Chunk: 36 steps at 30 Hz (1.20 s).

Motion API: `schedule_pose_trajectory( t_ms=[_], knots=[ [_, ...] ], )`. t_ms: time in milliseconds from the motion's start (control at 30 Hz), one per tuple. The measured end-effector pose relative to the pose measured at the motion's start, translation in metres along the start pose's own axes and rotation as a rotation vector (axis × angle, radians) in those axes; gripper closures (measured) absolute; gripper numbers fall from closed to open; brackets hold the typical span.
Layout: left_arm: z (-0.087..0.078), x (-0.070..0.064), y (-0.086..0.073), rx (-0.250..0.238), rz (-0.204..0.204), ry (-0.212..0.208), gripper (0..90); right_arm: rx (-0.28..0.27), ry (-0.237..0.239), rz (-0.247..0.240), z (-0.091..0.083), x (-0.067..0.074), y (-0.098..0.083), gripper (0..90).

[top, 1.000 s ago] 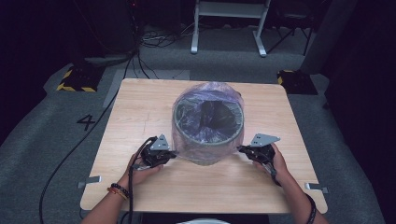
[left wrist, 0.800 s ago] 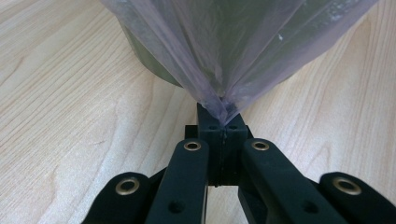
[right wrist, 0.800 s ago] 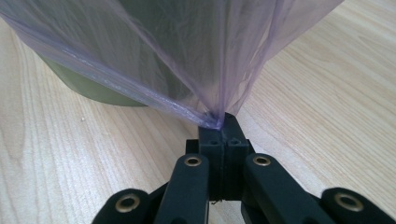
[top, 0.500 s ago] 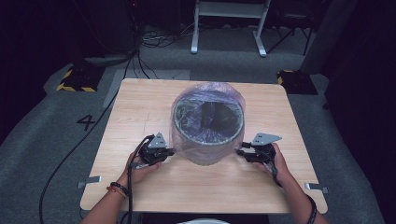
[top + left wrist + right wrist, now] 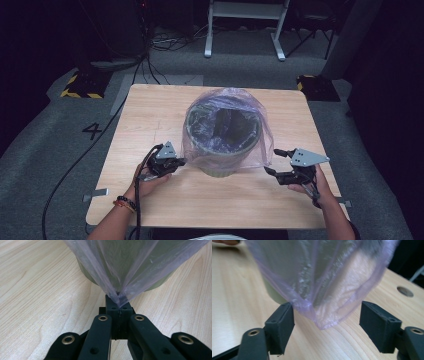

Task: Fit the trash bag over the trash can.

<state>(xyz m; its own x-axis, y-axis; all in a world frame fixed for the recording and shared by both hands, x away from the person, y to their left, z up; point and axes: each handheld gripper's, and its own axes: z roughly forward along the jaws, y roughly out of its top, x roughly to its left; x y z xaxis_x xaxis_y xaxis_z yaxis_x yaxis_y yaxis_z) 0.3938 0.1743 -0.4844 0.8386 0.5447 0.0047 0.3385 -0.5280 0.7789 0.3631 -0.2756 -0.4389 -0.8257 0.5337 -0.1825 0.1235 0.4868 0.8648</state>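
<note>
We see a grey bin (image 5: 223, 135) mid-counter (image 5: 150, 115), draped in a lilac plastic bag (image 5: 250, 112). Left gripper (image 5: 176, 162) fingers pinch the bag's hem; right gripper (image 5: 274, 161) fingers have just been opening, spread, hem loose between them.

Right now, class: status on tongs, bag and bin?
Left tongs shut on bag. Right tongs just opened, bag edge loose between. Bin upright; nothing blocking.

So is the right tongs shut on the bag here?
No, open: the right tongs have just been opening, pads clear of the purple bag corner hanging between them.
</note>
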Motion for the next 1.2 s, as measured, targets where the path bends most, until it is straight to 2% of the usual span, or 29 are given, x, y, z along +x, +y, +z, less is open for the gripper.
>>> schedule_pose_trajectory(
  t_ms=[67, 167, 267, 333, 400, 500, 567, 600, 700, 933, 1033, 1133, 1200],
  knots=[
    [0.000, 0.001, -0.001, 0.003, -0.004, 0.003, 89.9, 0.015, -0.005, -0.017, -0.002, 0.004, 0.000, 25.5],
    [0.001, 0.002, -0.002, 0.007, -0.003, 0.006, 89.9, 0.056, -0.030, 0.004, 0.003, -0.002, -0.008, 24.2],
    [0.001, 0.003, -0.002, 0.011, -0.005, 0.015, 89.9, 0.126, -0.098, 0.015, 0.011, -0.015, -0.022, 24.2],
    [0.002, 0.005, -0.003, 0.013, -0.008, 0.022, 89.9, 0.145, -0.111, 0.063, 0.015, -0.028, -0.032, 24.2],
    [0.003, 0.006, -0.004, 0.017, -0.015, 0.024, 89.9, 0.168, -0.129, 0.091, 0.017, -0.038, -0.040, 24.8],
    [0.004, 0.008, -0.005, 0.021, -0.019, 0.027, 89.9, 0.147, -0.149, 0.149, 0.014, -0.052, -0.045, 27.4],
    [0.004, 0.008, -0.005, 0.022, -0.017, 0.028, 89.9, 0.095, -0.165, 0.185, 0.007, -0.059, -0.041, 29.1],
    [0.005, 0.008, -0.004, 0.023, -0.015, 0.031, 89.9, 0.061, -0.171, 0.193, 0.003, -0.062, -0.036, 29.6],
    [0.006, 0.008, -0.004, 0.023, -0.020, 0.034, 89.9, -0.013, -0.193, 0.170, -0.006, -0.065, -0.015, 29.9],
    [0.006, 0.007, -0.004, 0.022, -0.014, 0.042, 89.9, -0.126, -0.176, 0.134, -0.005, -0.067, 0.034, 32.3],
    [0.007, 0.008, -0.005, 0.024, -0.015, 0.041, 89.9, -0.173, -0.177, 0.123, -0.002, -0.071, 0.056, 37.2],
    [0.008, 0.008, -0.004, 0.025, -0.014, 0.045, 89.9, -0.236, -0.143, 0.127, 0.000, -0.075, 0.078, 48.9],
    [0.008, 0.008, -0.004, 0.020, -0.013, 0.045, 89.9, -0.251, -0.122, 0.102, 0.005, -0.076, 0.095, 54.6]
  ],
)
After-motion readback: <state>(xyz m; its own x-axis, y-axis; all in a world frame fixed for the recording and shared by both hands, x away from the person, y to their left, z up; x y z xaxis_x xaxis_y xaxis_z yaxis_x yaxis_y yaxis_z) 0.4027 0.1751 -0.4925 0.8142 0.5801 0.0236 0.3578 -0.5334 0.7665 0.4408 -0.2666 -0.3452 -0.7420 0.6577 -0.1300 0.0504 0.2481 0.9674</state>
